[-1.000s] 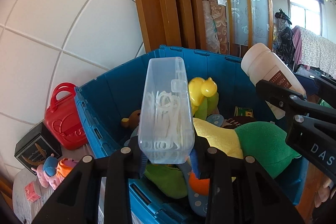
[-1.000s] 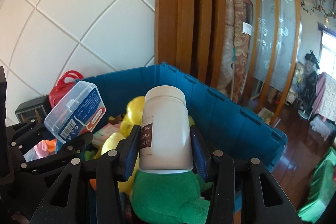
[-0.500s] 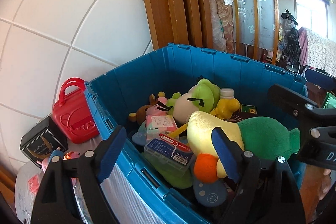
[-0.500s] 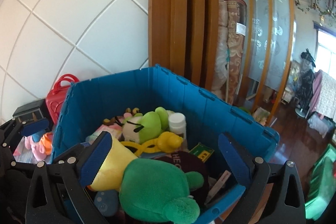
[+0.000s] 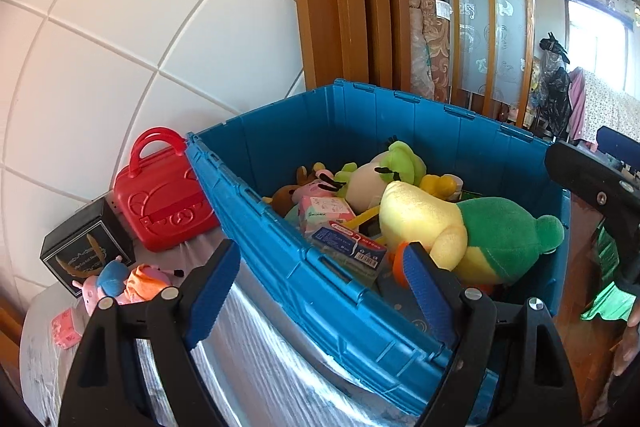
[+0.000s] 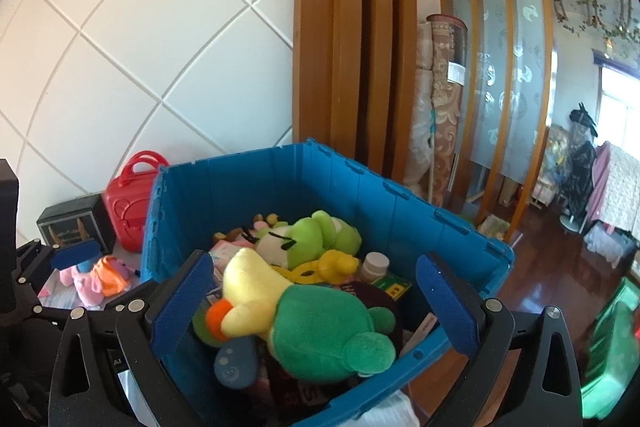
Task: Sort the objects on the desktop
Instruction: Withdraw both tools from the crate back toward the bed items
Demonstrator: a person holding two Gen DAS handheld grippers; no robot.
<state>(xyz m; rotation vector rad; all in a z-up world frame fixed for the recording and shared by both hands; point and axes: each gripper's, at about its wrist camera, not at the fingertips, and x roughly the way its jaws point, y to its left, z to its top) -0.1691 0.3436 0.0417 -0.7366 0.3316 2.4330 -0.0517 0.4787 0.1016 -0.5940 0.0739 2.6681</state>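
Observation:
A blue plastic crate (image 5: 304, 267) (image 6: 452, 227) stands on the table, filled with plush toys. On top lies a yellow-and-green plush duck (image 5: 472, 227) (image 6: 304, 311). The clear floss-pick box (image 5: 352, 247) rests among the toys near the crate's near wall. The white bottle (image 6: 374, 265) stands upright behind the duck. My left gripper (image 5: 320, 291) is open and empty, low in front of the crate's near wall. My right gripper (image 6: 312, 303) is open wide and empty, above the crate's near corner, with the duck seen between its fingers.
Left of the crate stand a red toy case (image 5: 160, 195) (image 6: 128, 203) and a black box (image 5: 86, 247) (image 6: 76, 227). Small pig figures (image 5: 124, 279) (image 6: 100, 279) lie on the silver table cover (image 5: 248, 367). Wooden slats (image 6: 348, 47) rise behind the crate.
Both grippers opened: the left let go of the floss-pick box, the right of the white bottle, and both things now lie in the crate. Both grippers drew back from it.

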